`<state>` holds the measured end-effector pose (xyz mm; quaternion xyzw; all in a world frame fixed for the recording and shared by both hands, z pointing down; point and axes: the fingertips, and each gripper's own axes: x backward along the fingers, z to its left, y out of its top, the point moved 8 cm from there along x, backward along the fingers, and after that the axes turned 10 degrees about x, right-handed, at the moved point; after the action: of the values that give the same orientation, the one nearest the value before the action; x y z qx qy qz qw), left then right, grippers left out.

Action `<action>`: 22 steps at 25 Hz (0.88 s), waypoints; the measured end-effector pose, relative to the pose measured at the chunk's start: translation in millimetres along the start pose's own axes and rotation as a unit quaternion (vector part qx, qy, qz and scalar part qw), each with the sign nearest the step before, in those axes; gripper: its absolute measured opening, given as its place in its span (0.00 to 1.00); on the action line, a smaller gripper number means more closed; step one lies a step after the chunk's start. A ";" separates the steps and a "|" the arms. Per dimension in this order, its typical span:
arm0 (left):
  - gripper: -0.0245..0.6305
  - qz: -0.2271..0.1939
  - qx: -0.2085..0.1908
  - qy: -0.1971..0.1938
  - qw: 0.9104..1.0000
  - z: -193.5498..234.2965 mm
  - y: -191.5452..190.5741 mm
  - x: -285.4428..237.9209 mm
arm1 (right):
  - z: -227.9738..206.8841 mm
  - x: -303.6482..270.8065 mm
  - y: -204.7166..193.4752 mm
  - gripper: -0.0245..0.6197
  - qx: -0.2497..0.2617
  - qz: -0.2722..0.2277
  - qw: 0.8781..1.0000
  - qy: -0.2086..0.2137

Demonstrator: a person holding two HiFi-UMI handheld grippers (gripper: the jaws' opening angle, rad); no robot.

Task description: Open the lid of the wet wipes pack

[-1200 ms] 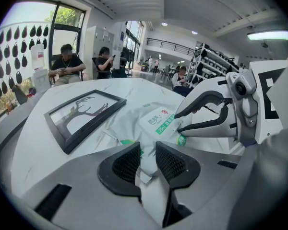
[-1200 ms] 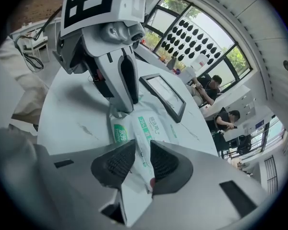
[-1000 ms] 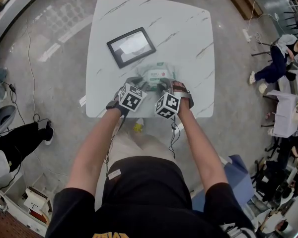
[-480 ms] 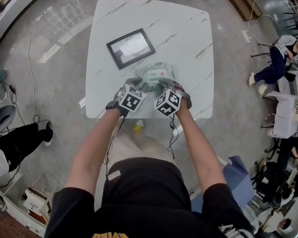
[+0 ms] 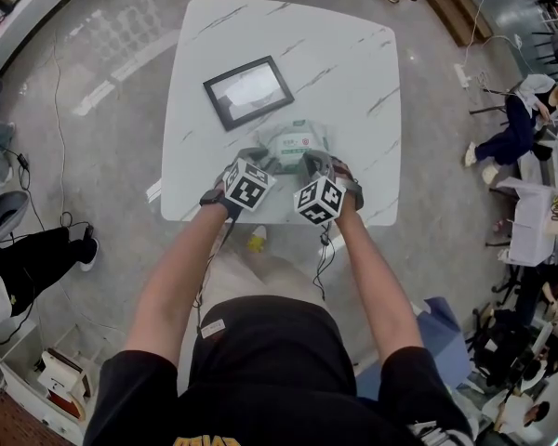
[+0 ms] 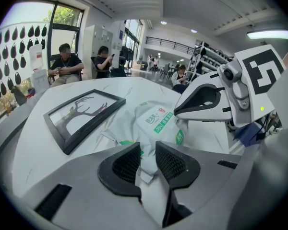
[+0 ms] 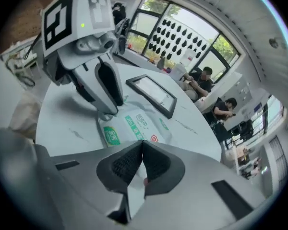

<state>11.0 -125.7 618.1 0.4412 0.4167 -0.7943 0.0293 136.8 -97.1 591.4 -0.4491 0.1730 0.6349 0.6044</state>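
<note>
The wet wipes pack [image 5: 296, 141], white with green print, lies on the white marble table [image 5: 353, 72] near its front edge. My left gripper [image 5: 257, 155] is shut on the pack's crimped left end, and the white seam passes between its pads [image 6: 126, 164]. From the right, my right gripper [image 5: 314, 162] reaches the pack's [image 7: 134, 125] near edge as its jaws close. Its pads [image 7: 126, 163] meet at the tips. I cannot tell whether a thin flap is pinched there. The pack's [image 6: 156, 121] label faces up, and its lid lies flat.
A black picture frame [image 5: 248, 91] lies behind the pack, toward the table's middle left. The table's front edge is right under both grippers. People sit at other tables and at the room's right side [image 5: 525, 110].
My right gripper rolled a little, shifted slightly toward the pack's edge, and its jaws came together. The left gripper and the pack stayed put.
</note>
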 end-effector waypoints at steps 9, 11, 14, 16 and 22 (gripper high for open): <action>0.22 0.002 0.002 -0.001 1.000 0.3 0.0 -0.2 | 6.5 -1.9 3.4 0.15 0.134 -0.004 0.991 0.018; 0.22 0.002 0.002 -0.001 1.000 0.2 0.1 -0.2 | 10.0 -1.9 3.8 0.15 0.151 -0.004 0.988 0.021; 0.22 0.002 0.002 -0.002 1.000 0.1 0.4 0.1 | 16.3 -3.2 3.5 0.15 0.176 -0.005 0.984 0.025; 0.22 0.001 0.002 -0.003 1.000 -0.1 0.9 0.3 | 19.3 -4.2 3.2 0.18 0.185 -0.007 0.982 0.032; 0.22 0.004 -0.001 -0.004 1.000 -2.0 2.3 1.2 | 6.0 -6.8 5.7 0.25 0.176 0.001 0.982 0.068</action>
<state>12.5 -125.5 615.3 0.4401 0.4152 -0.7955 0.0343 128.5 -97.9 598.1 -0.3776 0.3233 0.5632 0.6601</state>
